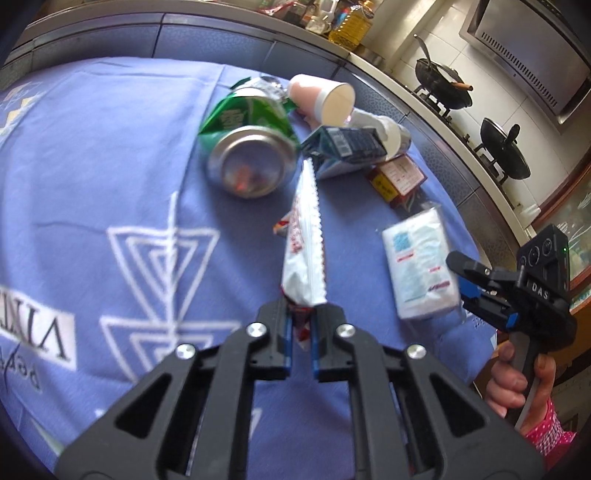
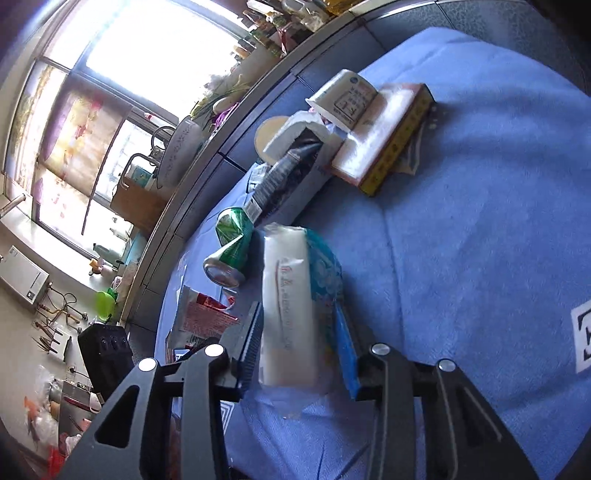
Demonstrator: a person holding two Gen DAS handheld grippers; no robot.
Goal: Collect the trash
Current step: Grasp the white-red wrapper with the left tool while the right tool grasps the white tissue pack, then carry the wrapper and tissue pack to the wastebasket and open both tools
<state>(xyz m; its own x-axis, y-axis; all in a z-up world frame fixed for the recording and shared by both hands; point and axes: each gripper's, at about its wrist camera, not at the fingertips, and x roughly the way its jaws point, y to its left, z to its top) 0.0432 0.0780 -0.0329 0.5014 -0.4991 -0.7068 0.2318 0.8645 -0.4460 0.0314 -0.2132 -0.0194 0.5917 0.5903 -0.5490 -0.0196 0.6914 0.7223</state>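
Note:
My left gripper (image 1: 301, 325) is shut on a white and red snack wrapper (image 1: 303, 251), held above the blue cloth (image 1: 110, 166). My right gripper (image 2: 299, 332) holds a white tissue pack (image 2: 288, 302) between its jaws; the same pack (image 1: 417, 262) and gripper (image 1: 465, 280) show at the right of the left wrist view. Behind lie a crushed green can (image 1: 247, 147), a dark blue carton (image 1: 343, 147), a pink paper cup (image 1: 321, 96), a white cup (image 1: 391, 133) and a red box (image 1: 399, 177).
A kitchen counter (image 1: 424, 99) curves behind the cloth with two black pans (image 1: 443, 81) on a stove and an oil bottle (image 1: 351, 26). In the right wrist view a window (image 2: 129, 55) and cluttered counter stand at left.

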